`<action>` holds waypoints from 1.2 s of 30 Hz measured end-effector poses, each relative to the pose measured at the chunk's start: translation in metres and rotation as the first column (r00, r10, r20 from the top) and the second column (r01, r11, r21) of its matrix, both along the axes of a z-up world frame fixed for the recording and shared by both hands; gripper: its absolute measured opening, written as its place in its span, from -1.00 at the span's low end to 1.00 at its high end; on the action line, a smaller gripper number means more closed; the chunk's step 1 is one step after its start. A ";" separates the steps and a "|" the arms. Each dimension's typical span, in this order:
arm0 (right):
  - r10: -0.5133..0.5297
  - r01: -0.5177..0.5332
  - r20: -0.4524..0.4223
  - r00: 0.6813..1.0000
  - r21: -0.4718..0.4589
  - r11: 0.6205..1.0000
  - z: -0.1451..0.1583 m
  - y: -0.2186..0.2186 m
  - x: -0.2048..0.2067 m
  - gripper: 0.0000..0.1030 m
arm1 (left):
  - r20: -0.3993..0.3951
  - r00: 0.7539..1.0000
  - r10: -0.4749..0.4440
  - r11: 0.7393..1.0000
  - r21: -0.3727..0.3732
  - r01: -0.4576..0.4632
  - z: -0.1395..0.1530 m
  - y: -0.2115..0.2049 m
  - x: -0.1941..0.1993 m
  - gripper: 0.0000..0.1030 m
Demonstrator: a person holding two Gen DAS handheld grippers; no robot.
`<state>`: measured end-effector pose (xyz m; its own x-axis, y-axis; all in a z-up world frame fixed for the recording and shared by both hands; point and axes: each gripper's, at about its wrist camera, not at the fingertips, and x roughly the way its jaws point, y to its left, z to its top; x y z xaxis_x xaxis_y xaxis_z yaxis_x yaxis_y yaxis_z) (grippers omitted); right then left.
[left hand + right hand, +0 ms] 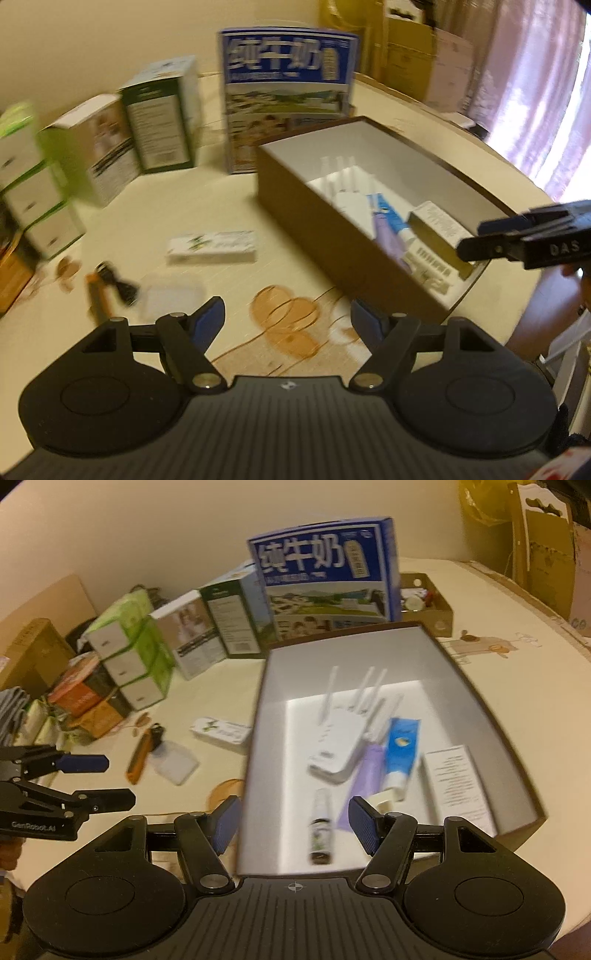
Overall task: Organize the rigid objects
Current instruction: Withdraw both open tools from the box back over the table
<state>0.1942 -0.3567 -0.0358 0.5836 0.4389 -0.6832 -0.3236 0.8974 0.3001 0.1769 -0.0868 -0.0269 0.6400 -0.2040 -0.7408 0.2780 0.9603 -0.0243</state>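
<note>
An open brown box [517,738] with a white inside holds a white router [332,746] with antennas, a blue tube [400,753], a purple packet [364,771], a white carton [456,779] and a small dark bottle [320,830]. My right gripper [294,812] hovers open over the box's near edge and holds nothing. My left gripper [288,317] is open and empty above the table, left of the brown box [314,229]. A small white-green box [212,247], an orange knife [98,295] and a clear plastic case [171,299] lie ahead of it. The right gripper [471,240] shows over the box's right end.
A tall blue milk carton [325,576] stands behind the brown box. Green and white boxes [218,624] and stacked tissue packs [129,657] line the back left. A cardboard tray [428,605] sits at the back right. The left gripper [120,781] shows at the left edge.
</note>
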 end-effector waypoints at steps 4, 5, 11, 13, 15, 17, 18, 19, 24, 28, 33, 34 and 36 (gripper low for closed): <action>0.025 -0.025 0.027 0.999 0.013 1.000 0.003 0.026 -0.022 0.20 | 0.026 0.998 0.060 0.998 -0.002 -0.060 0.005 0.025 -0.024 0.37; 0.032 -0.033 0.034 0.999 0.021 0.999 0.003 0.034 -0.028 0.20 | 0.026 0.997 0.068 0.998 -0.003 -0.068 0.006 0.030 -0.030 0.37; 0.083 -0.085 0.055 0.995 0.052 0.995 0.005 0.078 -0.052 0.20 | 0.028 0.990 0.139 0.990 0.033 -0.139 0.009 0.054 -0.059 0.37; 0.102 -0.106 0.064 0.993 0.056 0.993 0.006 0.092 -0.057 0.20 | 0.027 0.986 0.166 0.986 0.023 -0.166 0.010 0.063 -0.068 0.37; 0.107 -0.112 0.070 0.992 0.066 0.991 0.006 0.103 -0.061 0.20 | 0.029 0.981 0.191 0.981 0.027 -0.192 0.010 0.072 -0.077 0.37; 0.112 -0.117 0.063 0.992 0.085 0.989 0.004 0.114 -0.064 0.20 | 0.030 0.976 0.218 0.975 0.034 -0.219 0.010 0.080 -0.084 0.37; 0.115 -0.120 0.058 0.992 0.092 0.988 0.002 0.117 -0.065 0.20 | 0.029 0.973 0.228 0.973 0.033 -0.229 0.009 0.084 -0.087 0.37; 0.116 -0.121 0.052 0.992 0.093 0.988 0.000 0.122 -0.066 0.20 | 0.026 0.971 0.238 0.971 0.032 -0.239 0.008 0.088 -0.089 0.37; 0.130 -0.131 0.018 0.991 0.074 0.989 -0.014 0.141 -0.067 0.20 | 0.012 0.958 0.288 0.957 0.028 -0.288 0.004 0.106 -0.098 0.36; 0.147 -0.146 -0.001 0.989 0.057 0.988 -0.026 0.153 -0.065 0.20 | -0.021 0.947 0.321 0.947 0.023 -0.321 -0.003 0.118 -0.098 0.36; 0.174 -0.174 0.002 0.985 0.036 0.984 -0.036 0.168 -0.061 0.20 | -0.047 0.940 0.337 0.941 0.026 -0.336 -0.014 0.125 -0.095 0.36; 0.179 -0.179 0.004 0.984 0.032 0.983 -0.037 0.170 -0.059 0.20 | -0.050 0.939 0.339 0.941 0.025 -0.338 -0.016 0.126 -0.094 0.36; 0.197 -0.197 0.011 0.980 0.025 0.980 -0.041 0.176 -0.054 0.20 | -0.059 0.936 0.346 0.938 0.025 -0.345 -0.021 0.128 -0.089 0.36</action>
